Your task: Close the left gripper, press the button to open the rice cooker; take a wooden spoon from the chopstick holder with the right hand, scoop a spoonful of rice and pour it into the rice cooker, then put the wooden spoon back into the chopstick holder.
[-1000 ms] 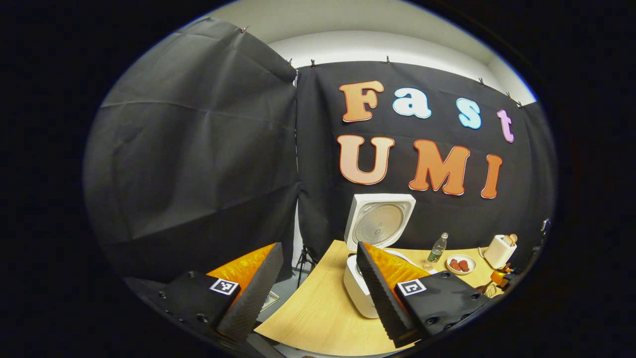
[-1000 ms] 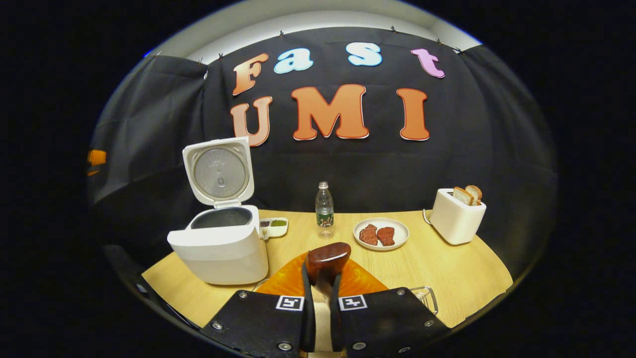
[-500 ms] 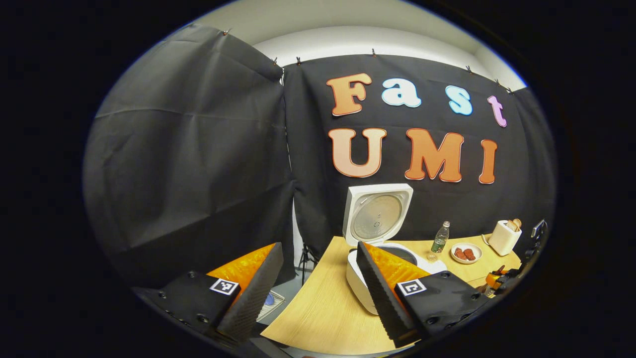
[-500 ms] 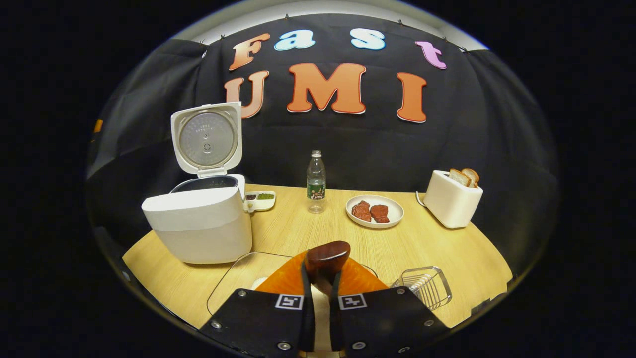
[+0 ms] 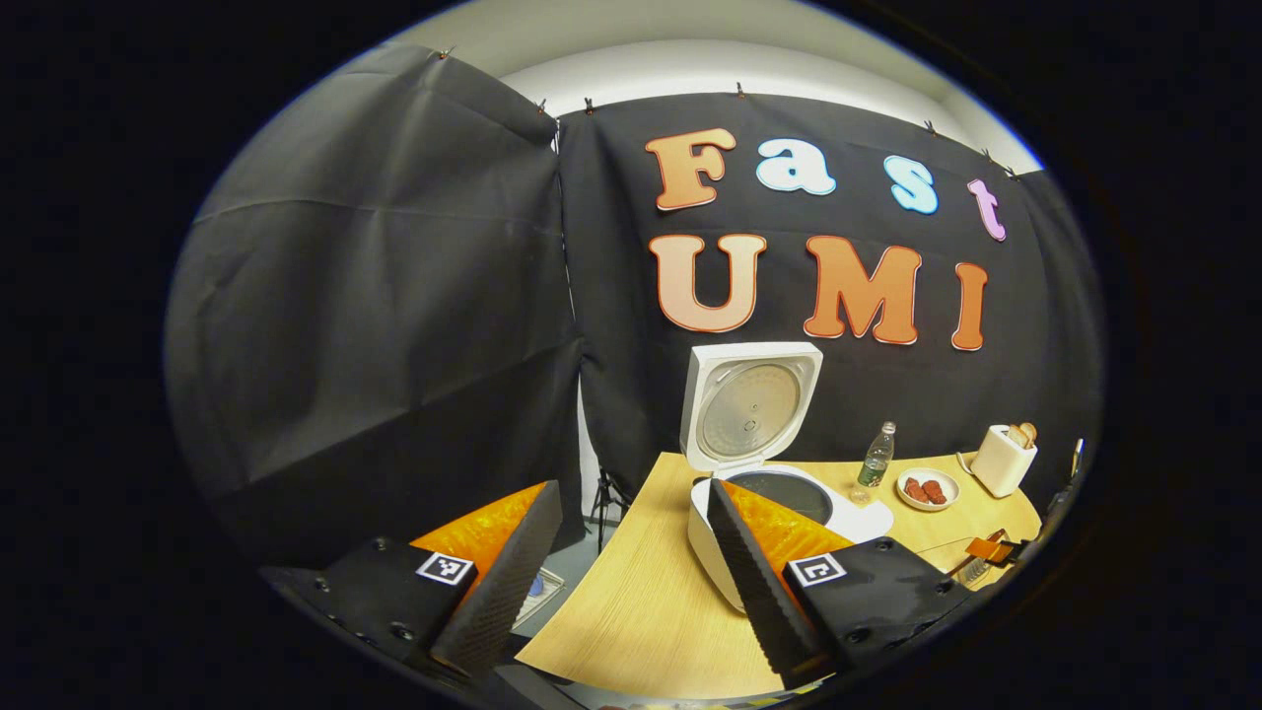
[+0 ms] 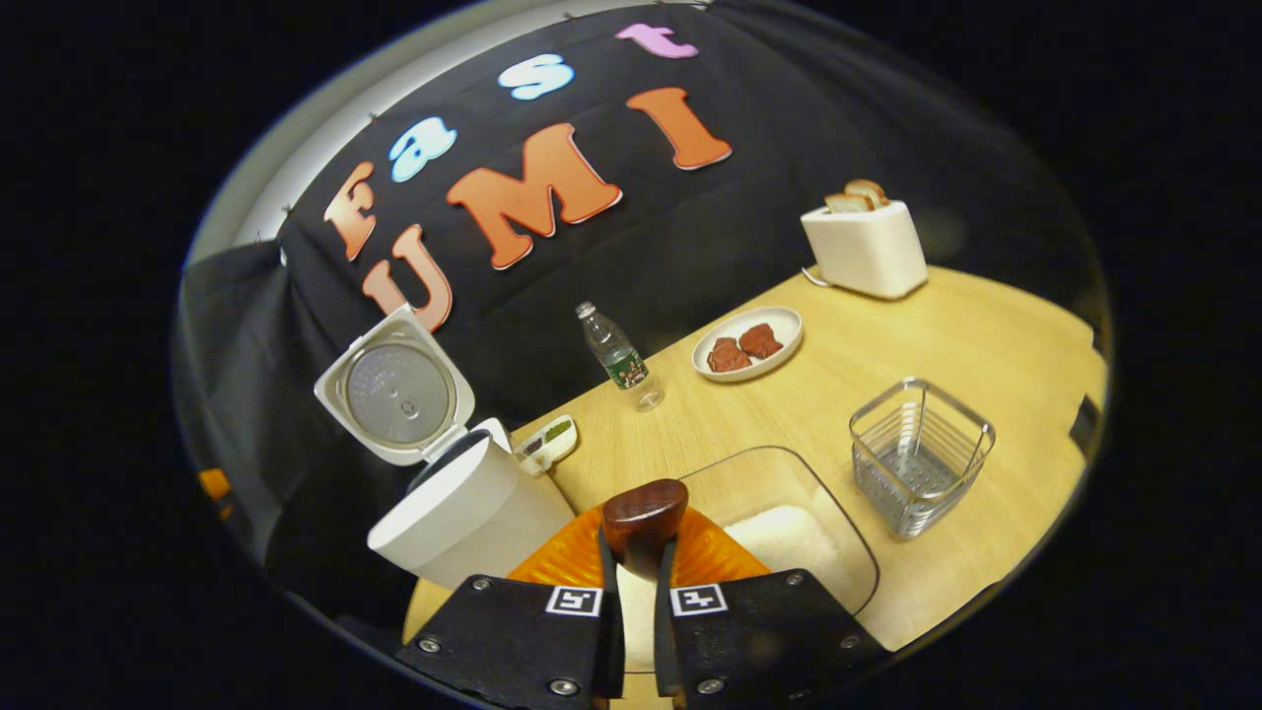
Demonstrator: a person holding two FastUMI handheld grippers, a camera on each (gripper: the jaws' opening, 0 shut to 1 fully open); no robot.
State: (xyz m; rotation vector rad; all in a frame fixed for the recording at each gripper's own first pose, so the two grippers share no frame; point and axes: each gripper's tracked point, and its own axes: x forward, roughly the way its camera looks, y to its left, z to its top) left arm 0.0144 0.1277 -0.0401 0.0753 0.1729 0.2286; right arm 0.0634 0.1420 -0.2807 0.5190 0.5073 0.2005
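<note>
In the right gripper view my right gripper point(image 6: 638, 557) is shut on the wooden spoon point(image 6: 646, 508), whose dark brown bowl sticks out past the fingertips. Just beyond it lies a glass dish point(image 6: 856, 552) holding white rice point(image 6: 784, 537). The white rice cooker point(image 6: 463, 513) stands open on the left, lid point(image 6: 399, 394) up. The wire chopstick holder point(image 6: 917, 454) sits to the right. In the left gripper view my left gripper point(image 5: 631, 552) is open and holds nothing, with the open rice cooker point(image 5: 764, 493) behind its right finger.
On the wooden table point(image 6: 986, 335) stand a water bottle point(image 6: 616, 355), a plate of meat pieces point(image 6: 746, 343), a white toaster with bread point(image 6: 866, 247) and a small seasoning dish point(image 6: 547, 444). The table's left edge point(image 5: 611, 552) drops to the floor.
The right gripper has rolled and tipped down over the glass dish of rice, still gripping the spoon. The left gripper has shifted only slightly and stays open.
</note>
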